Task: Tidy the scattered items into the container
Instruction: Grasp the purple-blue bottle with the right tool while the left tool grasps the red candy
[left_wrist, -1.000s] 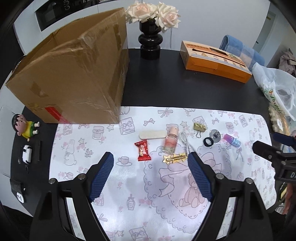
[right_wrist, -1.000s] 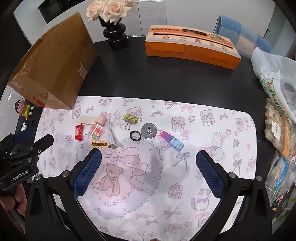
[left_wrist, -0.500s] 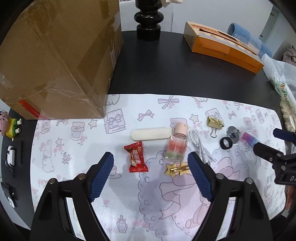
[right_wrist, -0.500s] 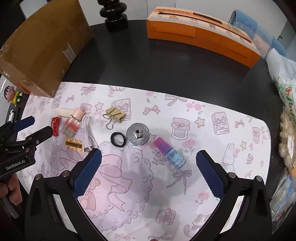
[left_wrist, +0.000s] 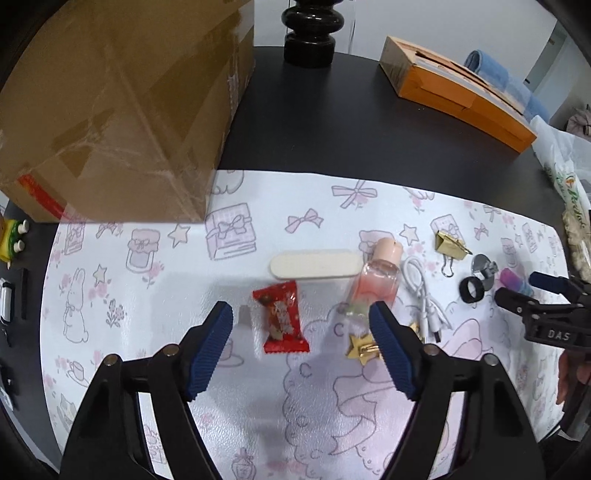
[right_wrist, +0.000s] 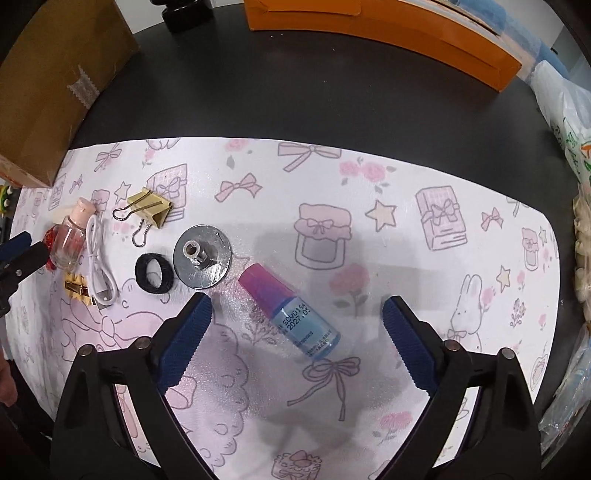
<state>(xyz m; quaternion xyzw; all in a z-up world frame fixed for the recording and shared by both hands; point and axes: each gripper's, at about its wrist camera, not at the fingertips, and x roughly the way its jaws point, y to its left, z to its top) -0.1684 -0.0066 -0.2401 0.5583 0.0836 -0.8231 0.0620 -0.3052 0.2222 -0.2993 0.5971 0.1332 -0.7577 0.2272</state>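
Note:
My left gripper (left_wrist: 301, 319) is open just above a red candy wrapper (left_wrist: 282, 320) on the patterned mat (left_wrist: 184, 288). Beside the candy lie a beige nail file (left_wrist: 316, 264), a pink-capped bottle (left_wrist: 375, 280), a white cable (left_wrist: 423, 291) and a gold star clip (left_wrist: 364, 347). My right gripper (right_wrist: 295, 317) is open over a blue and purple bottle (right_wrist: 291, 314) lying on its side. Left of it sit a metal disc (right_wrist: 202, 256), a black hair tie (right_wrist: 153, 274) and a gold binder clip (right_wrist: 147, 210). The orange container (left_wrist: 454, 92) stands at the back right.
A large cardboard box (left_wrist: 122, 107) stands at the back left, touching the mat's edge. A black vase (left_wrist: 313, 29) is at the back centre. Plastic bags (right_wrist: 569, 118) crowd the right edge. Small toys (left_wrist: 11, 236) sit at the far left.
Both grippers have dropped lower and closer to the mat. The left one now sits over the candy wrapper, the right one over the blue and purple bottle.

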